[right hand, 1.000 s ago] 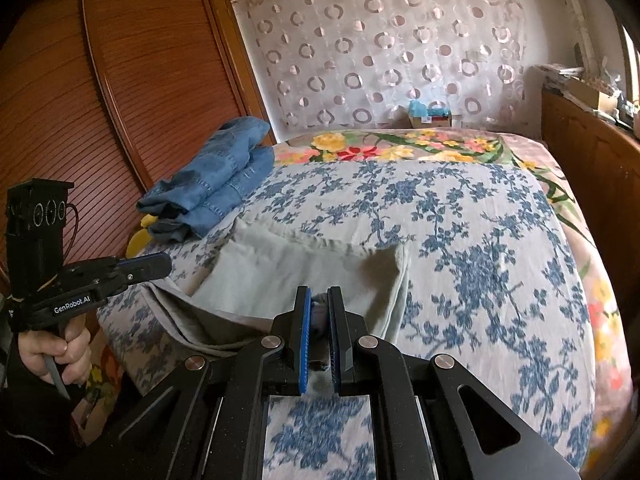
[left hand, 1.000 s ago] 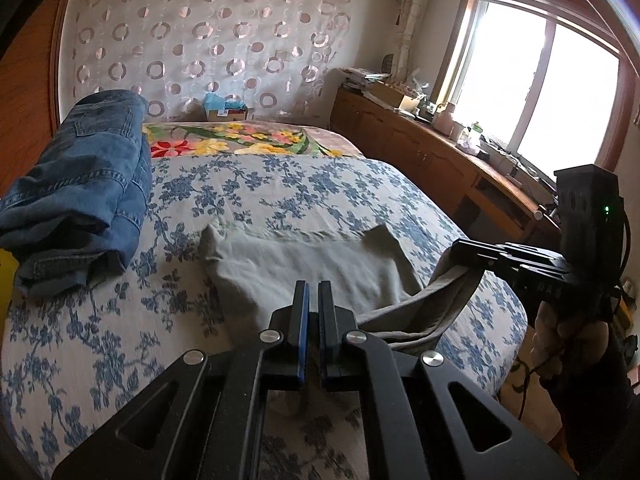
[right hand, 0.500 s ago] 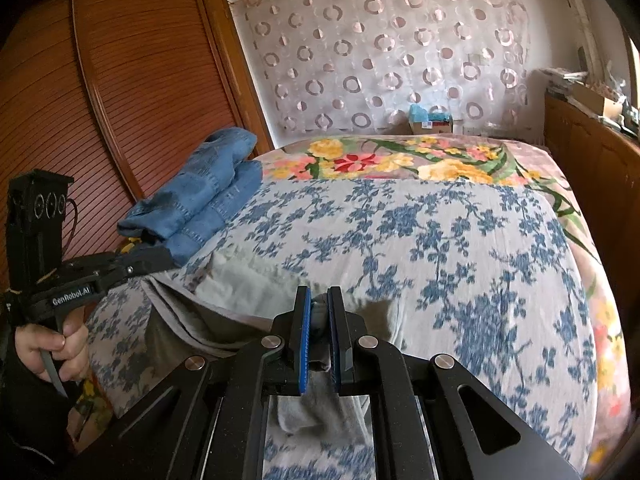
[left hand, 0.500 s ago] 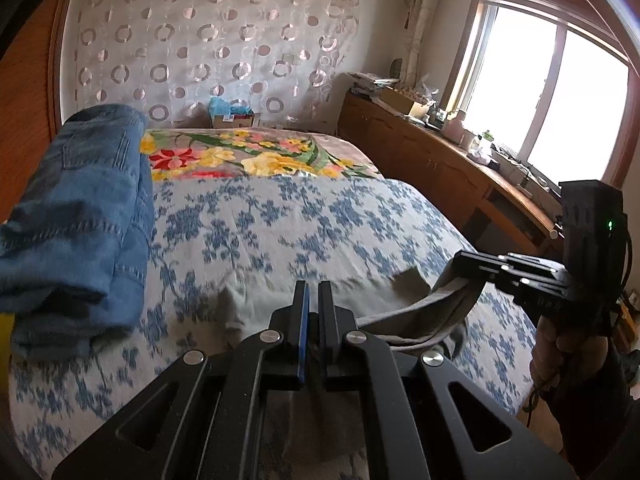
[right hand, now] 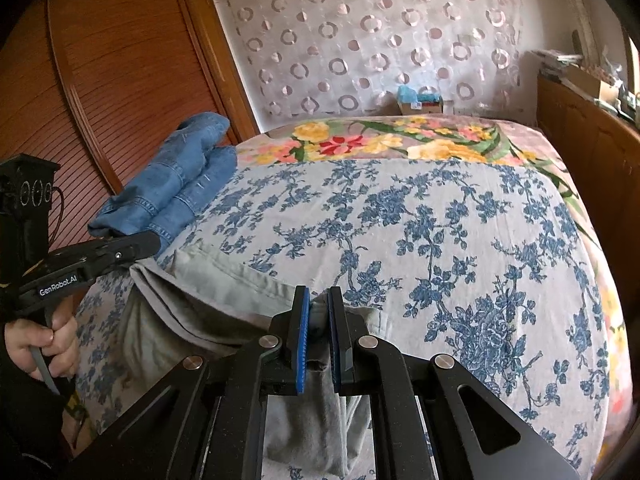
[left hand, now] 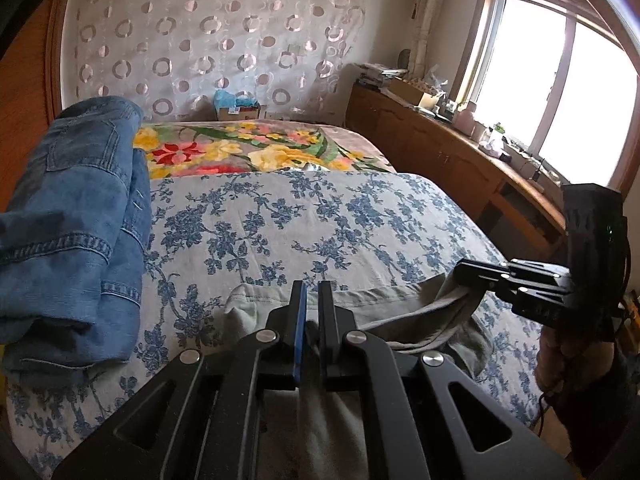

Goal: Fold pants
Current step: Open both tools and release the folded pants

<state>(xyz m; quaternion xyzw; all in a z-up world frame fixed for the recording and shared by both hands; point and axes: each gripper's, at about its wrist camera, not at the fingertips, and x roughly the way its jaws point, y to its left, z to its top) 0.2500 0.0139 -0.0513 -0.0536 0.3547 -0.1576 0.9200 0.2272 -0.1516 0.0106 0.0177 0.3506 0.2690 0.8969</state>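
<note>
Grey-green pants (left hand: 384, 304) lie at the near edge of the bed, folded, with part hanging over the front. My left gripper (left hand: 311, 292) is shut on the pants' left end; it also shows in the right wrist view (right hand: 136, 246). My right gripper (right hand: 318, 300) is shut on the pants' (right hand: 240, 288) right end; it also shows in the left wrist view (left hand: 466, 270). Both hold the cloth stretched between them just above the bed edge. The cloth under the grippers is hidden.
A bed with a blue floral sheet (left hand: 304, 220) and a bright flowered blanket (left hand: 248, 148) at the head. Folded blue jeans (left hand: 68, 220) are stacked at the bed's left side. A wooden wardrobe (right hand: 100, 92) stands left, a wooden counter (left hand: 460, 160) right below a window.
Both grippers have pulled the pants back toward the near bed edge. Less of the grey-green cloth lies on the sheet and more hangs over the front.
</note>
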